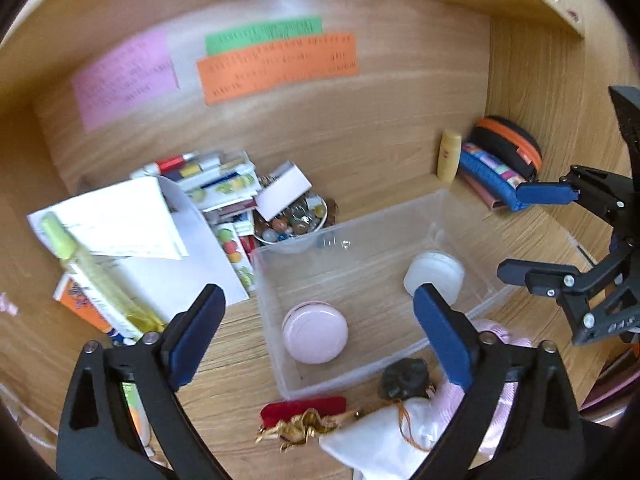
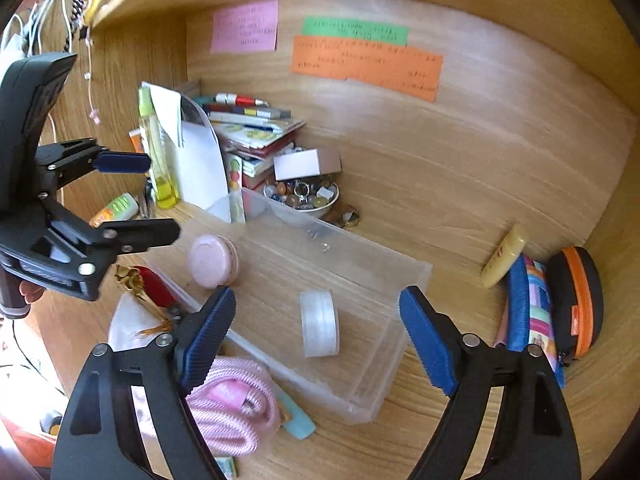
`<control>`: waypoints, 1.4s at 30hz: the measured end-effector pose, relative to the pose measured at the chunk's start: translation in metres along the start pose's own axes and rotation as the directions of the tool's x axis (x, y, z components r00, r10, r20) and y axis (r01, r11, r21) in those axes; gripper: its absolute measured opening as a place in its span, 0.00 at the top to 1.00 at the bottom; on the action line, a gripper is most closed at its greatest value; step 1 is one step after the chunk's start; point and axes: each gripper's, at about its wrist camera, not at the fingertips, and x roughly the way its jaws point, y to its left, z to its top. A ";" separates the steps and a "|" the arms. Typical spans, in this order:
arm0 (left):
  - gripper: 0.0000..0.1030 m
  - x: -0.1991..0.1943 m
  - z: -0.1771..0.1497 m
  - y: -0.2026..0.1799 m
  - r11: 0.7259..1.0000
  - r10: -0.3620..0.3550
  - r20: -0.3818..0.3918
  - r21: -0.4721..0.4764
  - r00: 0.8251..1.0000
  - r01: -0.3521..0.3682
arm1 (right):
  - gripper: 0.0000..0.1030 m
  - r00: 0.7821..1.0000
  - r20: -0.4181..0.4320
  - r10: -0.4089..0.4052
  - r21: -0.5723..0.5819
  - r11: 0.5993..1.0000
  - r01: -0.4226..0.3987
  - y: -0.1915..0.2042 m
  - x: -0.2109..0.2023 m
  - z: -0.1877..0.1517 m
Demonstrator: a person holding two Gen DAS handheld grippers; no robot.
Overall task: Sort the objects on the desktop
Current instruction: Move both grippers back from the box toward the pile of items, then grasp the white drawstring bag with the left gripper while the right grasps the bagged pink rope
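A clear plastic bin [image 1: 476, 220] [image 2: 416, 272] sits on the wooden desk. Inside lie a pink round case [image 1: 315, 332] [image 2: 213, 260] and a white translucent jar [image 1: 434, 276] [image 2: 319, 323]. My left gripper [image 1: 320, 336] is open and empty, hovering above the bin's near side; it also shows at the left of the right wrist view [image 2: 160, 200]. My right gripper [image 2: 318, 336] is open and empty above the jar; it shows at the right of the left wrist view [image 1: 516, 232]. A white pouch [image 1: 384, 432], a red case [image 1: 304, 406] and a dark lump [image 1: 404, 378] lie in front of the bin.
A pile of books, paper and pens [image 1: 208, 184] fills the back left, with a bowl of beads [image 1: 294, 224] beside it. A yellow bottle [image 1: 449, 155], a blue pouch [image 1: 488, 172] and an orange-black case [image 1: 508, 146] stand back right. A pink striped cloth [image 2: 236, 404] lies near the bin.
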 end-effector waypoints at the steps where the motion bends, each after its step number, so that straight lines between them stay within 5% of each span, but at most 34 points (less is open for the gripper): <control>1: 0.05 -0.005 -0.002 -0.001 1.000 0.005 0.007 0.005 1.000 -0.005 | 0.19 1.000 0.006 0.001 0.006 1.000 -0.001 0.000 -0.005 -0.001; 8: 0.05 -0.034 -0.023 0.010 1.000 0.016 0.041 -0.022 0.999 -0.015 | 0.06 0.999 0.042 0.005 0.033 0.999 -0.006 0.004 -0.031 -0.015; 23: 0.03 -0.055 -0.084 0.029 0.985 0.055 0.044 -0.164 0.998 -0.047 | 0.02 0.999 0.021 -0.044 0.005 0.999 0.044 0.033 -0.050 -0.086; 33: 0.03 -0.047 -0.129 0.012 0.985 0.040 -0.009 -0.170 0.999 -0.041 | 0.02 0.998 -0.062 0.002 0.029 1.000 0.000 0.047 -0.022 -0.116; 42: 0.03 -0.032 -0.149 0.003 0.980 -0.011 -0.069 -0.199 0.998 -0.003 | 0.02 0.998 -0.056 0.010 -0.013 1.000 -0.011 0.053 0.008 -0.104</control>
